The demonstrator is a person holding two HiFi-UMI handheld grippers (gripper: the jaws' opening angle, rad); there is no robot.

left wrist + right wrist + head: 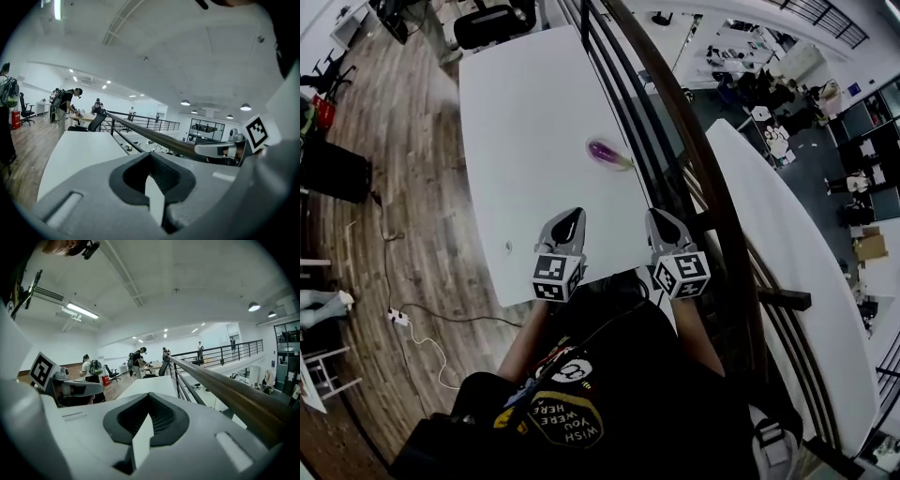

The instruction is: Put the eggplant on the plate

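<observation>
The eggplant point(607, 153) lies on the tabletop point(516, 112) near its right edge, well ahead of both grippers. Left gripper point(569, 223) and right gripper point(663, 223) hover at the near edge; both sets of fingers are pressed together, pinching nothing.

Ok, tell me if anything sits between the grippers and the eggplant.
Nothing visible does: only bare table lies between the left gripper, the right gripper and the eggplant. No plate is in view.
</observation>
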